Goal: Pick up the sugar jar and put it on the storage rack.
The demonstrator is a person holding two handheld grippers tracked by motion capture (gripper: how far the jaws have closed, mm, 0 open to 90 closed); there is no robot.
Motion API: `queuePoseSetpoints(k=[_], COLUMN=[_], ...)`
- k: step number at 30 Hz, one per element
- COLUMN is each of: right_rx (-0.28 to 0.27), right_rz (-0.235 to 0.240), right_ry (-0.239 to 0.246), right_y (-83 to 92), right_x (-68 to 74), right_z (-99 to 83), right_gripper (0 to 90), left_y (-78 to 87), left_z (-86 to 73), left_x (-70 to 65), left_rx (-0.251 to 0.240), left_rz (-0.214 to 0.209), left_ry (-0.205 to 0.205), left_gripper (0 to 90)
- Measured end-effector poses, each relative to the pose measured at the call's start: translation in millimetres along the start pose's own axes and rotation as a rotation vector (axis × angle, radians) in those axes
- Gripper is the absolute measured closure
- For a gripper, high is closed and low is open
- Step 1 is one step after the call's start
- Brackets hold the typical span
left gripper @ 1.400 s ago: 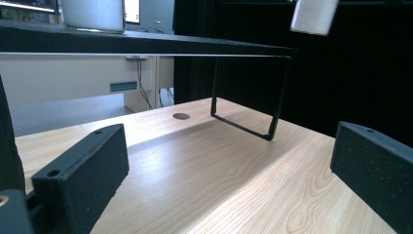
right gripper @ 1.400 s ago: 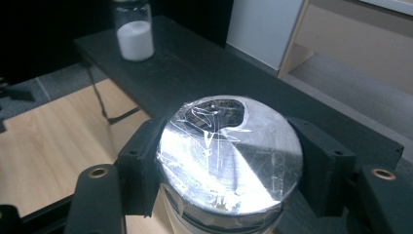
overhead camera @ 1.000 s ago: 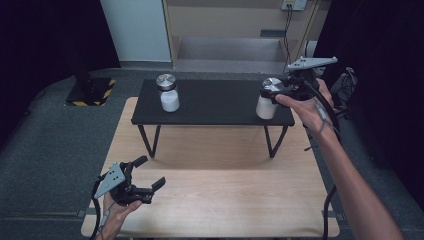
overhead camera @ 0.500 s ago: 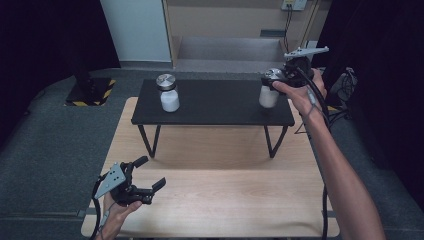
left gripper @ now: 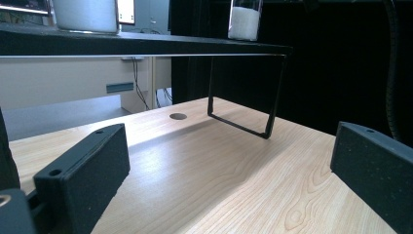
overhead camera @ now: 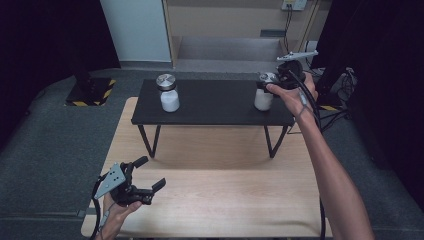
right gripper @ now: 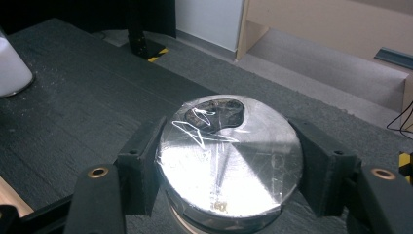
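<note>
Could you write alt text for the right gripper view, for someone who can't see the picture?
Seen from just above, the right gripper has its two black jaws on either side of a jar's shiny silver lid, pressed against its rim. The jar stands on a black shelf, with part of a second white-filled jar at the far left edge and grey floor beyond.

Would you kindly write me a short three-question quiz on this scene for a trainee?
1. True or false: the left gripper is holding a jar.
2. Which part of the right-hand jar sits between the right gripper's jaws: A the lid, B the base, C the white contents?
3. Fill in: both jars stand on the black ____.

Key: 1 false; 2 A; 3 shelf.
</note>
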State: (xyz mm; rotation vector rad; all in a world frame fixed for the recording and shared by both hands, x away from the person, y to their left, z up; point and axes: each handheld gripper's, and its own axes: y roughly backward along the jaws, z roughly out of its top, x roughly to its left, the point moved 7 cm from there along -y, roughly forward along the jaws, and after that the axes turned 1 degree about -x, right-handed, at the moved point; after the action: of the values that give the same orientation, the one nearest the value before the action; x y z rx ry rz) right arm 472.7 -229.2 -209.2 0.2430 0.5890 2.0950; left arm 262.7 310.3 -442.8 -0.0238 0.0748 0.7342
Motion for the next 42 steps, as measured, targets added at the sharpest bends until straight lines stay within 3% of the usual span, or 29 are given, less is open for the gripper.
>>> queuePoseSetpoints(k=[12, 19, 21, 28, 34, 42], right_rx=[-0.015, -0.066, -0.088, -0.120, -0.214, -0.281], right_rz=[0.006, 0.007, -0.009, 0.000, 0.037, 0.080], right_ry=[-0.025, -0.053, -0.047, -0.067, -0.058, -0.054], right_y=[-2.9, 5.2, 12.4, 37.6, 69.8, 102.4], right_x=[-0.5, 1.1, 0.9, -4.3, -6.4, -11.2], right_z=[-5.7, -8.1, -8.8, -10.0, -19.6, -30.5], right_gripper=[34.3, 18.2, 16.4, 12.7, 7.4, 5.7], left_y=[-0.1, 0.8, 0.8, 0.3, -1.0, -0.9], left_z=[-0.3, -0.4, -0.4, -0.2, -0.6, -0.4], left_x=[0.7, 0.9, 0.8, 0.2, -0.4, -1.9], left_rx=[0.001, -0.004, -0.004, 0.000, 0.005, 0.005], left_rz=[-0.001, -0.003, -0.003, -0.003, -0.005, -0.004], left_ry=[0.004, 0.009, 0.008, 0.005, 0.003, 0.000], left_gripper=[0.0, 0.0, 0.0, 0.0, 0.0, 0.0])
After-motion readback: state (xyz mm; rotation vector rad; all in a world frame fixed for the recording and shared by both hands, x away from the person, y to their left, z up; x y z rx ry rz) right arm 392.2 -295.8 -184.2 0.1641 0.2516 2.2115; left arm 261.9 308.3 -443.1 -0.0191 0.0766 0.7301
